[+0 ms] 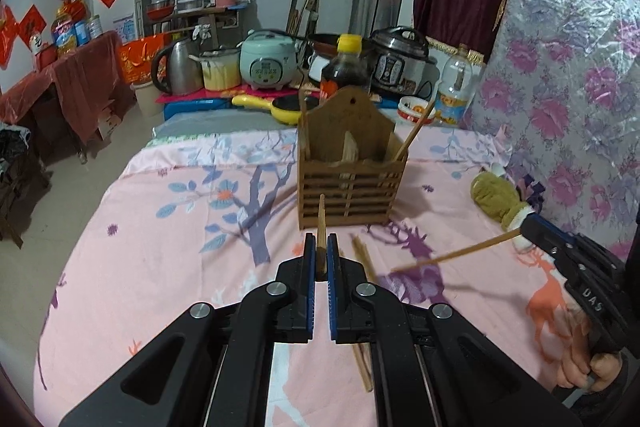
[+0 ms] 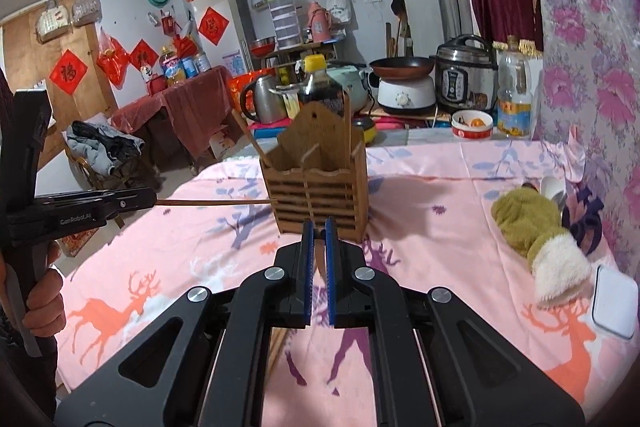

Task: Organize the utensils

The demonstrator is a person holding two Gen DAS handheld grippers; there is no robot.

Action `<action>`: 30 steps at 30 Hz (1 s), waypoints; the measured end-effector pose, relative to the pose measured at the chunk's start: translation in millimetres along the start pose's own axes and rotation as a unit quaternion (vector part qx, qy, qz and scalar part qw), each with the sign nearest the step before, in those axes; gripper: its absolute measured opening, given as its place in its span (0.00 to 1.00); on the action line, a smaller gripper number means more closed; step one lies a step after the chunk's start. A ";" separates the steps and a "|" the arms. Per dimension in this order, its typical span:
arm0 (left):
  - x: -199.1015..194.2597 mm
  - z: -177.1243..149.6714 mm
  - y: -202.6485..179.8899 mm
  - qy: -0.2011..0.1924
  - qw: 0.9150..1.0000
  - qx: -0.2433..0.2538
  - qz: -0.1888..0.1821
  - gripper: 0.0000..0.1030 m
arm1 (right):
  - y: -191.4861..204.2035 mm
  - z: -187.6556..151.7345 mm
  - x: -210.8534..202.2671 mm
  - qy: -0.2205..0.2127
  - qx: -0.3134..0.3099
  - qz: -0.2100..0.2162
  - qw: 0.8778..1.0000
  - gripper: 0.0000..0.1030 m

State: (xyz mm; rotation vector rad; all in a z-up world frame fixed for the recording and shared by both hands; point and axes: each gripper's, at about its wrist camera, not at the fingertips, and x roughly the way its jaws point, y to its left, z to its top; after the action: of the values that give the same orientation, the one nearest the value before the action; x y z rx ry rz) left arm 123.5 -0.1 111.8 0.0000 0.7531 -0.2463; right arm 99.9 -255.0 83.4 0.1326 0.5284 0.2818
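A slatted wooden utensil holder [image 1: 352, 183] [image 2: 320, 187] stands upright on the pink bedsheet, with a chopstick [image 1: 416, 131] leaning out of its right compartment. My left gripper [image 1: 321, 239] is shut on a chopstick [image 1: 321, 215] that points at the holder's front. In the right wrist view the left gripper [image 2: 154, 200] comes in from the left, its chopstick [image 2: 216, 203] reaching the holder's side. My right gripper [image 2: 319, 227] is shut on another chopstick [image 2: 320, 263]. In the left wrist view the right gripper [image 1: 526, 227] holds its chopstick [image 1: 456, 254] pointing left. Loose chopsticks [image 1: 362, 255] lie on the sheet below.
A green plush mitten [image 1: 496, 199] [image 2: 536, 227] lies right of the holder, with a white flat object [image 2: 614, 301] near it. A dark sauce bottle [image 1: 344, 67], cookers and a kettle crowd the space behind. A floral-covered wall runs along the right; the bed drops off at left.
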 end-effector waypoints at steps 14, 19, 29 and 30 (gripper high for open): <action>-2.7 75.3 -25.3 -0.022 0.999 0.021 0.023 0.05 | 18.5 89.6 0.7 -0.094 -0.013 -0.012 0.995 0.06; 27.0 84.0 -19.3 0.006 1.000 0.013 0.019 0.06 | 27.8 115.3 14.5 -0.134 -0.018 -0.029 0.990 0.06; 67.8 91.0 -7.2 0.047 0.999 0.008 0.002 0.06 | 33.9 139.3 61.5 -0.185 -0.021 -0.052 0.981 0.06; 69.7 90.8 -7.0 0.048 0.999 0.008 0.003 0.06 | 32.2 139.3 72.4 -0.179 -0.020 -0.053 0.982 0.06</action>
State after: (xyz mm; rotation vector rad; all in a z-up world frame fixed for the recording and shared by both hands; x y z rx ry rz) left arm 232.3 -30.3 131.6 0.0299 0.8469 -0.2485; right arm 223.9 -210.0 174.4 0.1121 0.1713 0.1588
